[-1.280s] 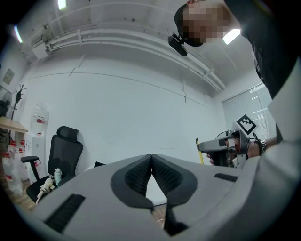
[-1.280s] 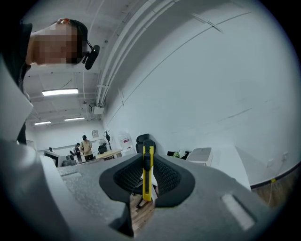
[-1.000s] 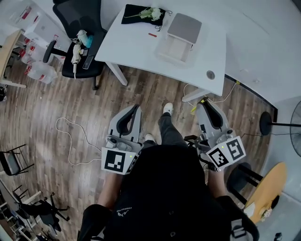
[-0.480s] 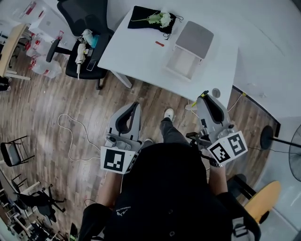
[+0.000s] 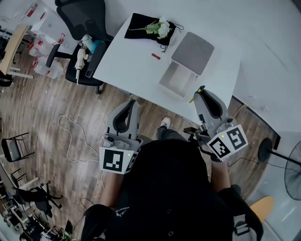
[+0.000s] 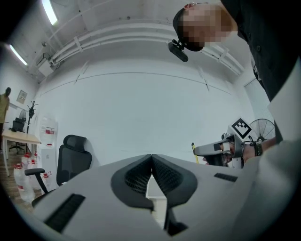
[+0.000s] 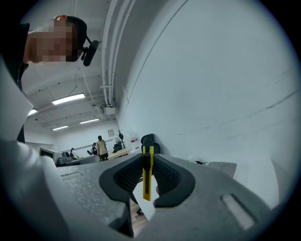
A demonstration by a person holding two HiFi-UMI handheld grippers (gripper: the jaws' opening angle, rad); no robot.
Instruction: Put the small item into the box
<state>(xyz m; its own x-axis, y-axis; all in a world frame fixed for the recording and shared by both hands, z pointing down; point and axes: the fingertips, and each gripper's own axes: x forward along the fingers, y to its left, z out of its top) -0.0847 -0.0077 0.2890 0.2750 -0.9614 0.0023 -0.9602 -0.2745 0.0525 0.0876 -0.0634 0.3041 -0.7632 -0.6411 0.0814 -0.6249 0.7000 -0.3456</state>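
The right gripper (image 7: 148, 158) is clamped on a slim yellow item (image 7: 147, 175), probably a utility knife, held near the open box (image 5: 175, 79) on the white table (image 5: 134, 59). The left gripper (image 6: 151, 158) has its jaws pressed together with nothing between them.

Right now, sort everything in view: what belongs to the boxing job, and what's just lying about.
Job in hand:
yellow cutter, clamped in the right gripper
open box
grey lid

Lying about:
flower on the black cloth
small red piece
office chair
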